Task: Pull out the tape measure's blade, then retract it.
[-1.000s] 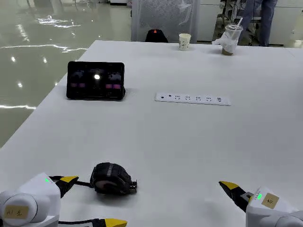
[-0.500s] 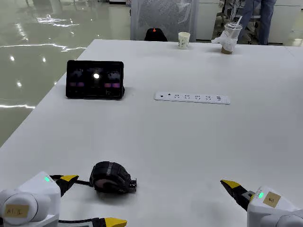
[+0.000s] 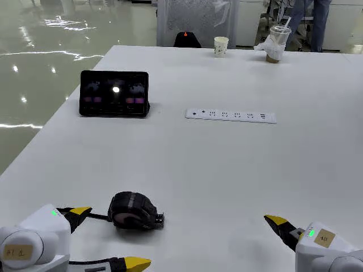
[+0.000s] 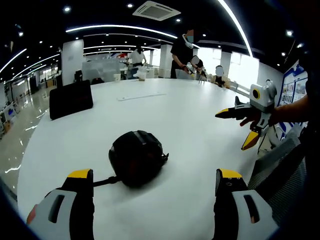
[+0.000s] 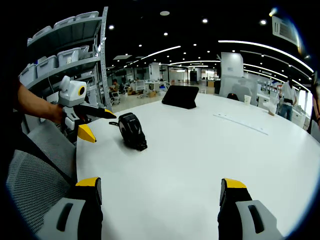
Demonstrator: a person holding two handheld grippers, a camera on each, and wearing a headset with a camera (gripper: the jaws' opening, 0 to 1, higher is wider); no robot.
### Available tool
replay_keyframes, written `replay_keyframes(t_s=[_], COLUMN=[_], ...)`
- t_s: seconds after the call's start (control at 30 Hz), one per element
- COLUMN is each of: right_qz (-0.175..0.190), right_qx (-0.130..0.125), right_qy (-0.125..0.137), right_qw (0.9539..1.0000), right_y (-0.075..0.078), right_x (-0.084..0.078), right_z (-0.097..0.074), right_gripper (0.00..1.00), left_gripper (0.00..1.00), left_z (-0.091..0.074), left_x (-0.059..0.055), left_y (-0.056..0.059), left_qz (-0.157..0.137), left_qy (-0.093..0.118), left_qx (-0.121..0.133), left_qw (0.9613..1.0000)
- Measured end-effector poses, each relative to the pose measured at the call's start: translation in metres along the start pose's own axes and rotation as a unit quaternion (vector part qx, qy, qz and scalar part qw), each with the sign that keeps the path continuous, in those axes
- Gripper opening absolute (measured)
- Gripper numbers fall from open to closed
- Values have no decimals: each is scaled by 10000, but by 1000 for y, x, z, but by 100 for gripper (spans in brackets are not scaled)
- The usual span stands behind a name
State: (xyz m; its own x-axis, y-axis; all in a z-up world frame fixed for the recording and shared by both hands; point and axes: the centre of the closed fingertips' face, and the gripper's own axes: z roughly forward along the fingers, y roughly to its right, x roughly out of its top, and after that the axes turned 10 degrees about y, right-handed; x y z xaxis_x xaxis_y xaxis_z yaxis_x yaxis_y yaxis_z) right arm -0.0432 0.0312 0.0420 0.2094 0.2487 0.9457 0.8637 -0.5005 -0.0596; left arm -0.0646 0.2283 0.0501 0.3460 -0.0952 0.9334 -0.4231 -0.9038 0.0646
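Observation:
A black tape measure (image 3: 134, 211) lies on the white table (image 3: 227, 164) near its front edge, blade tucked in, with a thin black strap trailing toward the left. My left gripper (image 3: 108, 238) stands open just left of it, yellow tips apart and nothing between them. In the left gripper view the tape measure (image 4: 136, 157) lies a little beyond the open left gripper (image 4: 152, 179). My right gripper (image 3: 278, 224) is at the lower right, well apart from the tape measure. In the right gripper view the right gripper (image 5: 160, 187) stands open over bare table, and the tape measure (image 5: 131, 130) lies far off left.
A dark tablet (image 3: 114, 94) stands at the back left. A white power strip (image 3: 231, 116) lies across the middle. A paper cup (image 3: 220, 46) and a plastic cup (image 3: 276, 45) stand at the far edge. People stand beyond the table.
The left gripper has dropped slightly lower in the picture. The tape measure has stayed put. The right gripper has barely moved.

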Motion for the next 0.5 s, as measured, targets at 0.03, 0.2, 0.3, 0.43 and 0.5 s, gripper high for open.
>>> replay_keyframes(t_s=[0.03,0.2,0.3,0.43,0.5], right_qz=[-1,1,1,-2,-1], right_qx=[1,-3,-13,-15,-21], right_qy=[-1,-8,-17,-18,-12], right_qw=[10000,10000,10000,10000,10000], right_y=[0,0,1,1,1], right_x=[0,0,-1,-1,0], right_z=[0,0,0,-1,-1], right_gripper=[99,99,99,99,99], left_gripper=[99,99,99,99,98], left_z=[0,1,1,1,1], left_x=[0,2,3,4,4], left_y=[0,0,0,2,2], left_qz=[-1,-46,-48,-135,-152], left_qy=[-9,27,33,62,66], left_qx=[-4,-5,-17,-74,-63], left_qw=[10000,10000,10000,9999,9998])
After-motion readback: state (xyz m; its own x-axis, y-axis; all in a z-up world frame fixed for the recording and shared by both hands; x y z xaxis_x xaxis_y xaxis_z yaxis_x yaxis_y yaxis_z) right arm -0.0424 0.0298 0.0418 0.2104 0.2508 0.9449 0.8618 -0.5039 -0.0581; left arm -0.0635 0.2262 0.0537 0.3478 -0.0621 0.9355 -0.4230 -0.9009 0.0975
